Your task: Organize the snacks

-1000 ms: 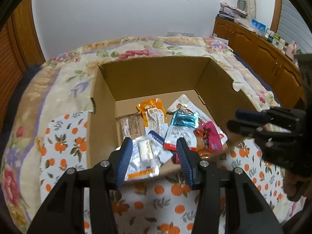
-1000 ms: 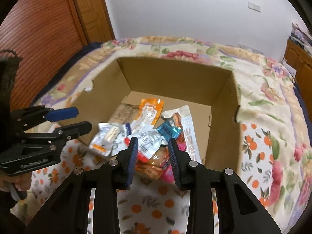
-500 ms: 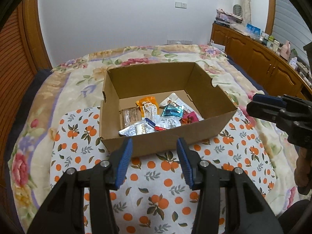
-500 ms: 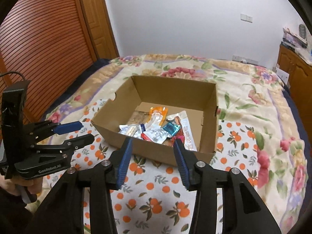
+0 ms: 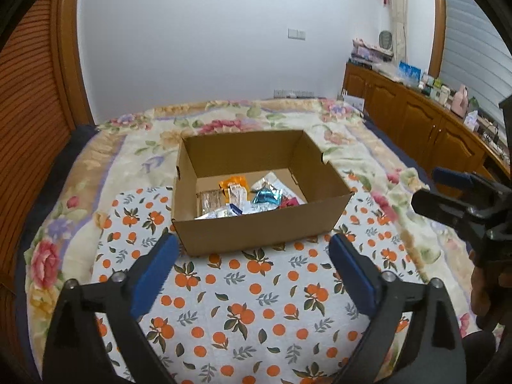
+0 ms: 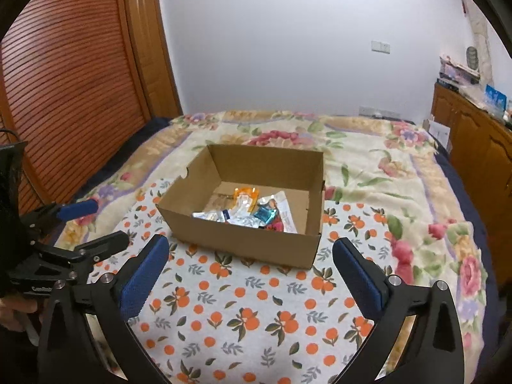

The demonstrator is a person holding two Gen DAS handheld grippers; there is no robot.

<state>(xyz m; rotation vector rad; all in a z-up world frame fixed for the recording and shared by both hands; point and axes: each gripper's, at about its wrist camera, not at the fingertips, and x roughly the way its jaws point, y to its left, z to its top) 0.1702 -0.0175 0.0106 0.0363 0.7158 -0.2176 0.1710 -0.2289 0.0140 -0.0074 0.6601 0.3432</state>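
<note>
1. Now your left gripper and right gripper both gape wide, holding nothing
2. Snack packets, perhaps eight, lie inside the cardboard box on the orange-print cloth

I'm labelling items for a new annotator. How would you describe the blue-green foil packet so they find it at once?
Start at the open cardboard box sitting on the orange-print cloth on the bed. Inside it lies a heap of snack packets; the blue-green foil packet rests toward the right of the heap, just right of the orange packet. It is the only shiny teal one among silver, white, orange and pink wrappers.
</note>
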